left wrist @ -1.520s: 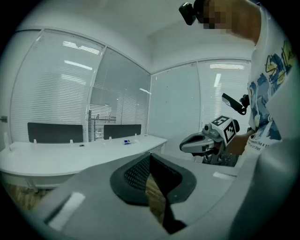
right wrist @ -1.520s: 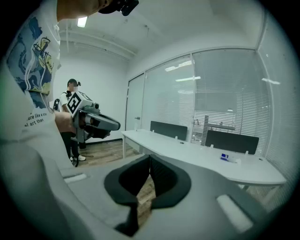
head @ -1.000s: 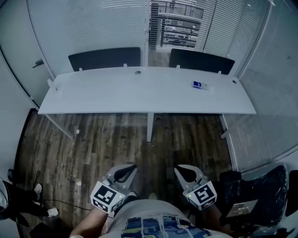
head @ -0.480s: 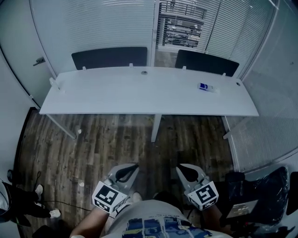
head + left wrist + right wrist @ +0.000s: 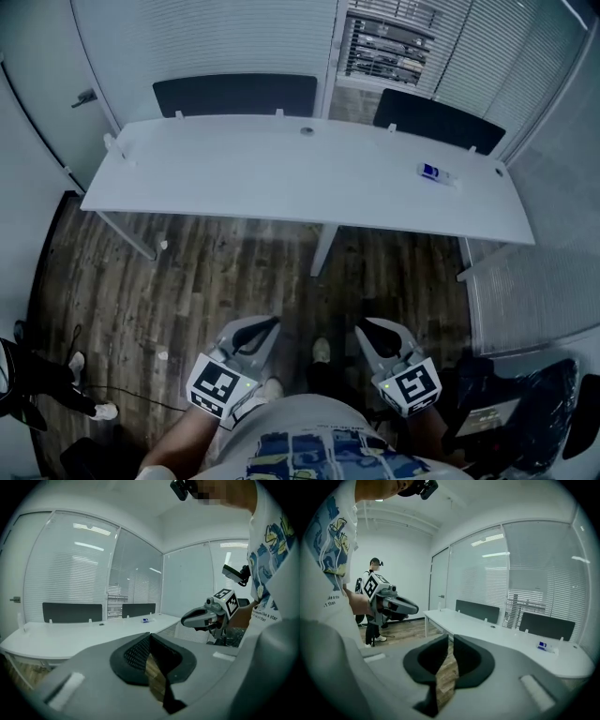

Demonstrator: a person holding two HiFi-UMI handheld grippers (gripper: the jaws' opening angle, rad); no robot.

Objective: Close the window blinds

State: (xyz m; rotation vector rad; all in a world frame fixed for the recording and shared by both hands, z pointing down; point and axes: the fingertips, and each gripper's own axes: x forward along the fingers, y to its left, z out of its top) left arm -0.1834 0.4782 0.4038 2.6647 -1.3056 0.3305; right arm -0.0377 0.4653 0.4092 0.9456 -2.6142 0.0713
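head view: left tongs [image 5: 267, 323] and right tongs [image 5: 367, 325] are held low in front of the body over the wood floor [image 5: 206, 272], both closed up with nothing in them. the blinds [image 5: 389, 52] are on the glass wall behind the long white table [image 5: 281, 178], well apart from both tongs. the middle strip has its slats open, shelving shows through, and the strips on either side look closed already. there are dark panels [image 5: 234, 94] along the table's back edge and a small blue item [image 5: 431, 172] near its right end

left gripper view: left tongs [image 5: 149, 637] have their tips together and are empty. the blinds [image 5: 115, 606] are far off past the table, and the right tongs [image 5: 187, 619] are alongside

right gripper view: right tongs [image 5: 451, 639] have pads nearly meeting and hold nothing. the open strip of blinds [image 5: 525, 604] is across the table, and a person [image 5: 375, 602] stands at the back

handling guess: the slats look thin, light and easy to kink, so don't pinch them. better to grip the tilt wand or cord at the strip's edge, which is slim and likely slippery. can't spot either from here
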